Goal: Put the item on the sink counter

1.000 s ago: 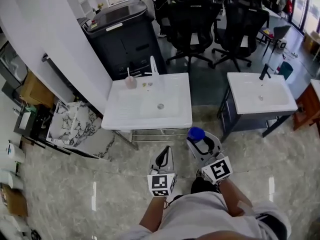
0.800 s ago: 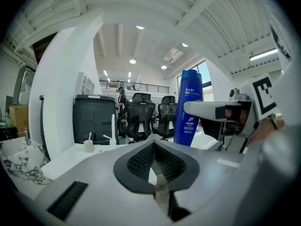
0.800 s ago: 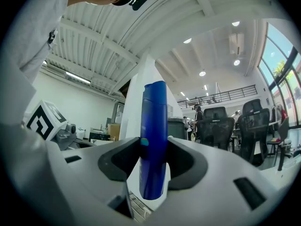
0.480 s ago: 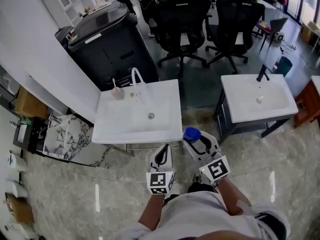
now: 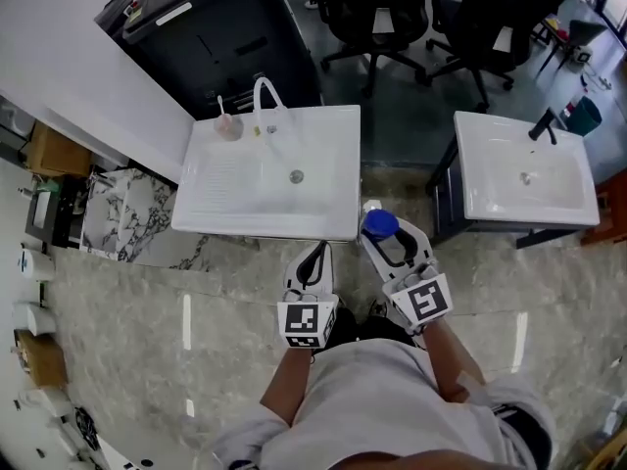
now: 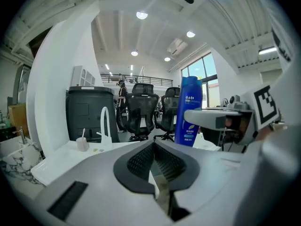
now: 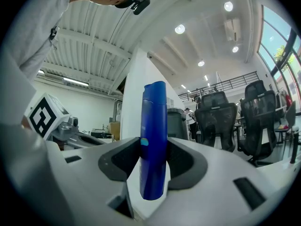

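A tall blue bottle (image 7: pixel 153 140) stands upright between the jaws of my right gripper (image 7: pixel 153 161), which is shut on it. From the head view the blue bottle (image 5: pixel 379 225) shows top-on, just off the front right corner of the white sink counter (image 5: pixel 235 199). My right gripper (image 5: pixel 389 243) is beside that corner. My left gripper (image 5: pixel 313 259) is shut and empty, just in front of the counter's front edge. In the left gripper view the blue bottle (image 6: pixel 188 111) appears to the right of my left gripper (image 6: pixel 154 161).
On the counter's back edge stand a white curved faucet (image 5: pixel 265 94) and a small pink cup (image 5: pixel 227 125). A second white sink unit (image 5: pixel 524 169) is to the right. A dark bin (image 5: pixel 201 37) and office chairs (image 5: pixel 392 8) stand behind. Marble slabs (image 5: pixel 122 225) lie left.
The sink counter has come closer in the head view. Both grippers now sit right at its front edge, the bottle near its front right corner. The jaws have not changed.
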{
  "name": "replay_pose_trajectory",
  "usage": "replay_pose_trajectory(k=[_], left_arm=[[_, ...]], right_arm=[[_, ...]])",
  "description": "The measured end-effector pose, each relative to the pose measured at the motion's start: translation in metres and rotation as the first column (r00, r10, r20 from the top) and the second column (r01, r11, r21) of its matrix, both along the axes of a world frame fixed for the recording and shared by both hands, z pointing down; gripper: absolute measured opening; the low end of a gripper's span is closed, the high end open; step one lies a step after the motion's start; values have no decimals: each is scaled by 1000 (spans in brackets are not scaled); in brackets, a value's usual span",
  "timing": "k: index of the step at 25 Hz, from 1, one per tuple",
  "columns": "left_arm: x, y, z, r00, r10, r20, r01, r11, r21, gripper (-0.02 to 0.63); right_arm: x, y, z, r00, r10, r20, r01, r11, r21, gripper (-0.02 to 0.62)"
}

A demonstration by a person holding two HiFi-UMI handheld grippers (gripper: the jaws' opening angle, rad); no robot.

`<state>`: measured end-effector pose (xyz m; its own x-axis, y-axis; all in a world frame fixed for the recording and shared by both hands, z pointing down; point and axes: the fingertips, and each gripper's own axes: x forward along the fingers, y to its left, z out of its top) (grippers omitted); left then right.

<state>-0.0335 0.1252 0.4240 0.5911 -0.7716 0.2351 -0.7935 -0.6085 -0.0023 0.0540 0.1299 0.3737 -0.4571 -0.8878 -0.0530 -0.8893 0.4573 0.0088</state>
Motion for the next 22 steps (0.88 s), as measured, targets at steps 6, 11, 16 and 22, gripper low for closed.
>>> replay_pose_trajectory(k=[6,11,16,22], left_arm=[[-2,-40,6,999,-25,-23,25,1000,-18,9],[-5,-90,6,998,5,-60,-7,1000,-28,9],[-3,-149,-7,997,52,-53,-52,999,8,9],[-8,-198,-15,993,102,-63,-101,995,18,9]], right_arm=[[-5,-41,12,1000,-24,-10,23,999,-22,167],[-14,-84,16,999,-44,-29,43,998,-40,167],[-15,-134,17,997,-42,-70,40,999,-30,166],[-25,-182,18,995,-6,-100,4,1000,-13,166]])
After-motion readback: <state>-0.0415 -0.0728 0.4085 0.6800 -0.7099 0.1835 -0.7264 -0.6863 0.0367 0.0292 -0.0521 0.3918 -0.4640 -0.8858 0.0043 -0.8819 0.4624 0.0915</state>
